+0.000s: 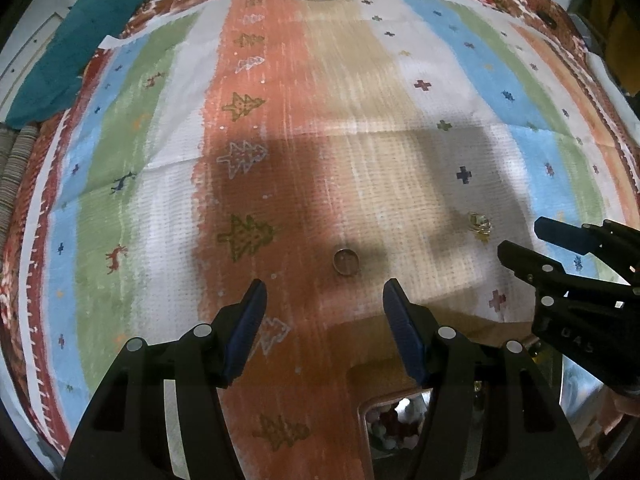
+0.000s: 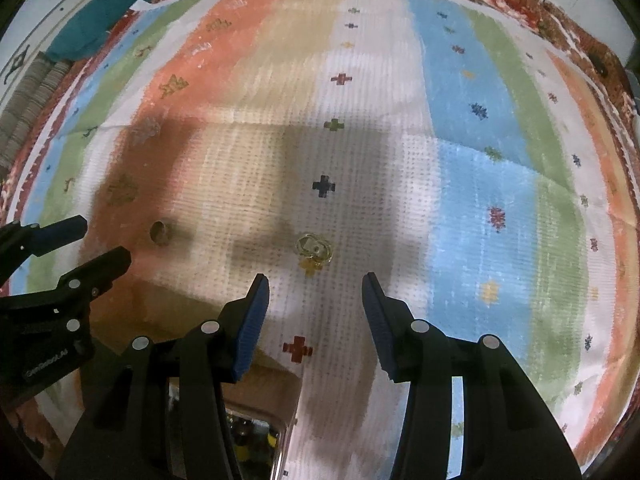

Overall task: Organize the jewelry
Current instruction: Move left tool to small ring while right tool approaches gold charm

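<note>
a gold ring (image 1: 346, 262) lies flat on the orange stripe of the striped cloth (image 1: 132, 128), just ahead of the left gripper (image 1: 323, 300), jaws apart, empty; gold earrings (image 2: 314, 247) lie on the white stripe ahead of the right gripper (image 2: 316, 294), jaws apart, empty.

Light was dim and uneven; broad shadows darkened the striped cloth (image 1: 360, 80), whose pattern smeared and bowed toward the fisheye edges.

Cloth: striped cloth (image 1: 160, 128) with little trees and crosses
Corner: teal fabric (image 1: 80, 48)
Light: bright, with big dark shadows
</note>
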